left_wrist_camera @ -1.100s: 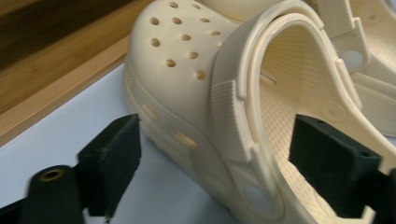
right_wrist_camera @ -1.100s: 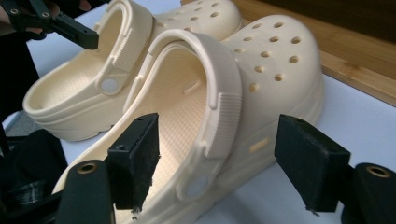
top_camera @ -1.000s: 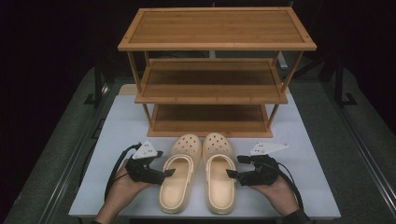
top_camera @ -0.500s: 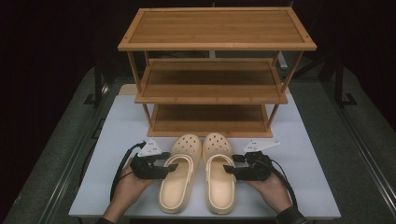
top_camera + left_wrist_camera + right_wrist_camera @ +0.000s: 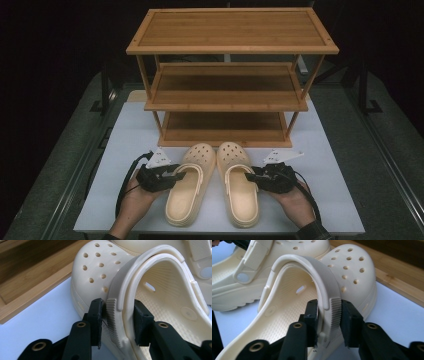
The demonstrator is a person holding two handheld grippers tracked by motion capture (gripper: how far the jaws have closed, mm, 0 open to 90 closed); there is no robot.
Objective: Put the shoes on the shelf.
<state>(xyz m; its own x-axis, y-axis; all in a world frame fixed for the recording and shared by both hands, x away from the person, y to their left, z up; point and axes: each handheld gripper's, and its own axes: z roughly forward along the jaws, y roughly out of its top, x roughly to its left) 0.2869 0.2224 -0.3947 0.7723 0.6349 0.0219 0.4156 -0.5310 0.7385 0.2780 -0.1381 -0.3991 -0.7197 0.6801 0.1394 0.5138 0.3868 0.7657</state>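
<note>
Both grippers have closed in from the outer sides since a second ago. Left clog (image 5: 187, 185) and right clog (image 5: 240, 182) lie side by side on the white bench (image 5: 125, 145), toes toward the wooden rack (image 5: 227, 75). Left gripper (image 5: 172, 176) clamps the left clog's outer wall and strap; right gripper (image 5: 252, 176) clamps the right clog's likewise. Hands (image 5: 135, 200) hold each from below.

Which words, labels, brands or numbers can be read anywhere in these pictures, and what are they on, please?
None can be read.
Grey plates on the tools: small dark marks, too small to tell.
Clogs: round strap rivet looks blank.
Rack: bare wood, no label.
</note>
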